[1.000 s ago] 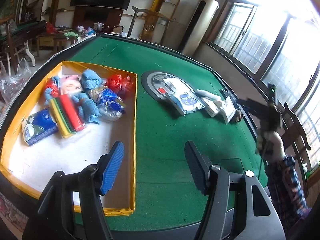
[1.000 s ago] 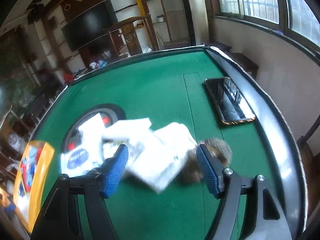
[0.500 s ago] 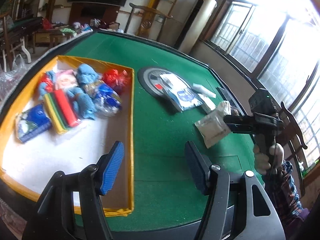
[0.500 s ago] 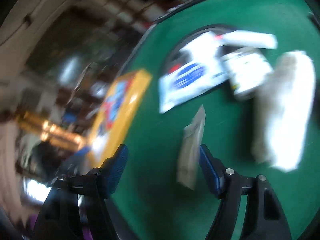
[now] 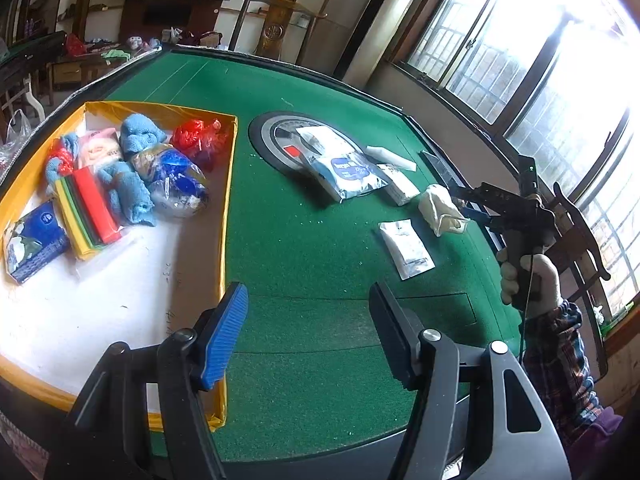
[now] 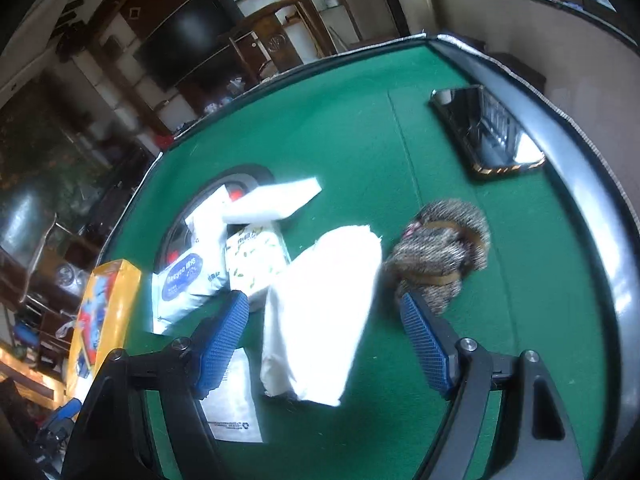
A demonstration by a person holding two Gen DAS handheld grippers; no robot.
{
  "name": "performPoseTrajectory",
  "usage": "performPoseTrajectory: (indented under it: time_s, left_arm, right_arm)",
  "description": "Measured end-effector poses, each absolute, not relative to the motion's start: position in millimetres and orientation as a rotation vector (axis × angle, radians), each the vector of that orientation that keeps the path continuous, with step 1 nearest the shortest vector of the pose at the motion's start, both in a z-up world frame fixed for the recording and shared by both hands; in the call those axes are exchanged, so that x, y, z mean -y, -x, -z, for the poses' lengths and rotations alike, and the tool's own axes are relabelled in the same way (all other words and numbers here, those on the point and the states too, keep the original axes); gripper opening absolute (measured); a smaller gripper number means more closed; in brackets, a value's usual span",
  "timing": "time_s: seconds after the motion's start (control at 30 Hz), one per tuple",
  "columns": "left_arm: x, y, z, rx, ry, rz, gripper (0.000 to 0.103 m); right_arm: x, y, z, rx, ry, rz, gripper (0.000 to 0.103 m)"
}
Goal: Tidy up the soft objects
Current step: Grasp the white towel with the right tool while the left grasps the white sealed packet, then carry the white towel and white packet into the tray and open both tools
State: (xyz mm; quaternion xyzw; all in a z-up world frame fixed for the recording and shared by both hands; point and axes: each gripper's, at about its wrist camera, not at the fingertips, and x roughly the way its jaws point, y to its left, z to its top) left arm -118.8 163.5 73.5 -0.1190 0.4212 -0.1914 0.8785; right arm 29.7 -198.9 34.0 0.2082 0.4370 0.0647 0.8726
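A yellow-rimmed tray (image 5: 226,216) at the left holds blue towels, a red bag and several packets. On the green felt lie a blue-and-white wipes pack (image 5: 347,172) (image 6: 188,280), a small white packet (image 5: 406,246) (image 6: 234,404), a white cloth (image 5: 440,208) (image 6: 324,312) and a furry brown toy (image 6: 440,256). My right gripper (image 6: 324,340) (image 5: 466,210) is open, low over the white cloth, which lies between its fingers. My left gripper (image 5: 308,336) is open and empty above the felt beside the tray's right wall.
A black phone (image 6: 488,132) lies near the table's right rail. A round grey disc (image 5: 280,140) sits under the wipes pack. More white packets (image 6: 272,200) (image 6: 256,256) lie beside it. The table's black rim (image 6: 580,184) curves close on the right.
The right gripper lifted the small white packet, swung left, let it drop on the felt, and has come back over the white cloth. The left gripper barely moved.
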Motion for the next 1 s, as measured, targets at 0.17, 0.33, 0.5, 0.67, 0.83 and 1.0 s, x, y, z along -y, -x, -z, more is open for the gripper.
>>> performPoseTrajectory:
  time_s: [0.17, 0.33, 0.5, 0.67, 0.83, 1.0]
  left_arm:
    - [-148.8, 116.8, -77.1, -0.892, 0.221, 0.411, 0.062]
    - [-116.0, 109.3, -80.9, -0.912, 0.172, 0.453, 0.062]
    - [-64.4, 89.8, -70.3, -0.971, 0.103, 0.507, 0.062]
    - [-12.6, 55.0, -44.6, -1.075, 0.114, 0.537, 0.062]
    - [35.2, 28.2, -21.8, -1.088, 0.059, 0.509, 0.064]
    - [58.7, 16.8, -17.3, -1.104, 0.12, 0.621, 0.069]
  right_arm:
    - [185.0, -46.3, -19.1, -0.939, -0.416, -0.078, 0.074]
    - [181.7, -52.6, -6.4, -0.951, -0.351, -0.017, 0.042]
    - [200.4, -21.1, -6.0, -0.946, -0.426, -0.024, 0.031]
    - [216.7, -2.4, 0.4, -0.918, -0.516, -0.082, 0.031]
    - [221.1, -0.9, 2.8, -0.911, -0.578, -0.124, 0.031]
    - [231.4, -2.3, 10.5, -0.908, -0.717, -0.188, 0.031]
